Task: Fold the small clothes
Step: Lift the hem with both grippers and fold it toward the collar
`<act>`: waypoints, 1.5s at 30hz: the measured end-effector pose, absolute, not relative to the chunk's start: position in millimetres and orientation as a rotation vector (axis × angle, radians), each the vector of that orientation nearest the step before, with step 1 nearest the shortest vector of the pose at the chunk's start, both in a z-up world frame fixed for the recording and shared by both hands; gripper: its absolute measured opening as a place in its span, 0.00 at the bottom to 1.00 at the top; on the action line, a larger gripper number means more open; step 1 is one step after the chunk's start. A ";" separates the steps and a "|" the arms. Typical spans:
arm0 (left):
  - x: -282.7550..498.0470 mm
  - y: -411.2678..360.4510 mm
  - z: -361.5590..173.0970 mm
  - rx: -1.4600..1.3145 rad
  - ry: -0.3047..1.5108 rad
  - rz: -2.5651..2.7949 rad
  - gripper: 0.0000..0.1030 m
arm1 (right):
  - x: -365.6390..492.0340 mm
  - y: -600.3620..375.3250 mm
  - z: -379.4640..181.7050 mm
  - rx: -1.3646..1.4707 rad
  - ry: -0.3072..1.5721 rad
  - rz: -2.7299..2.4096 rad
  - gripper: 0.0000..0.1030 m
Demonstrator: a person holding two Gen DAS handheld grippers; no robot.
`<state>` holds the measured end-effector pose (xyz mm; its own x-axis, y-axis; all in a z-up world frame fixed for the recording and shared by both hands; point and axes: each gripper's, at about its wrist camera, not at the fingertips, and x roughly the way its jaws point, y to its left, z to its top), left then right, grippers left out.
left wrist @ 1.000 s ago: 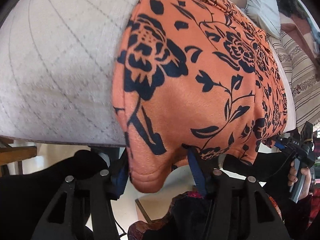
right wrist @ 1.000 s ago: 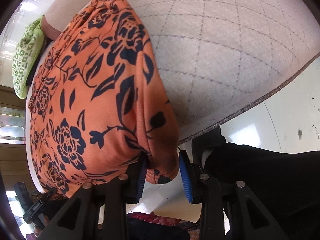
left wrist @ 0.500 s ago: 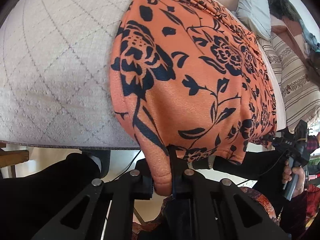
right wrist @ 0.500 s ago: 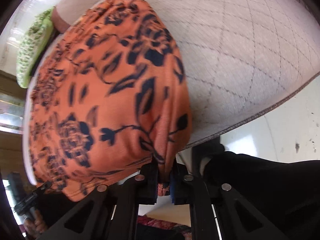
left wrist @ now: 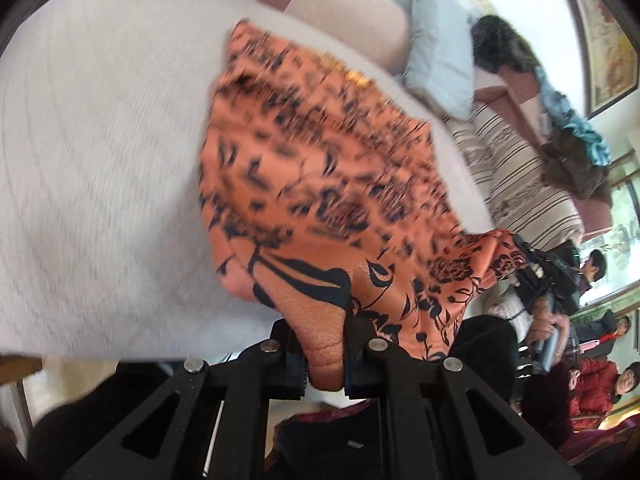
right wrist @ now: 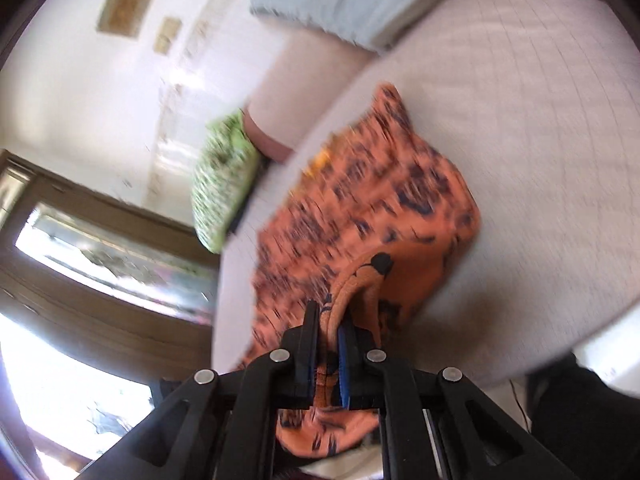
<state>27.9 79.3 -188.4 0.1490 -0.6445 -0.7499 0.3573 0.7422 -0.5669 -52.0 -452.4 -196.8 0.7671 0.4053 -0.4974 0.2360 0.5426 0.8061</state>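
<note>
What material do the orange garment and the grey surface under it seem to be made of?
Orange garment: likely a soft fleece or brushed knit, matte; the sharp part near the left gripper shows a fine nubby texture and a thick rolled hem. Grey surface: probably woven upholstery fabric, matte, with faint stitched or printed lines; motion blur hides the weave.

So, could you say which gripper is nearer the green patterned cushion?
Left, probably: the green patterned cushion lies straight ahead of left gripper, but far leftward of right gripper.

garment (left wrist: 320, 184): fleecy matt cloth (napped) | table cover (left wrist: 100, 168): woven cloth, matt
</note>
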 end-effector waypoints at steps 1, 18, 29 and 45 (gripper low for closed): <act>34.4 77.9 -182.4 -0.290 1.216 -0.740 0.12 | -46.2 -455.6 -195.1 1.028 0.707 0.107 0.08; 296.4 -3.0 -164.1 -0.270 1.180 -0.615 0.12 | 187.0 -578.1 -215.1 1.069 0.606 -0.077 0.08; 396.2 1.9 -249.0 -0.594 1.258 -0.459 0.15 | 299.3 -630.6 -326.5 1.328 0.790 -0.126 0.09; 295.4 45.8 -170.8 -0.665 0.930 -0.336 0.95 | 227.7 -624.4 -244.8 1.292 0.588 -0.087 0.81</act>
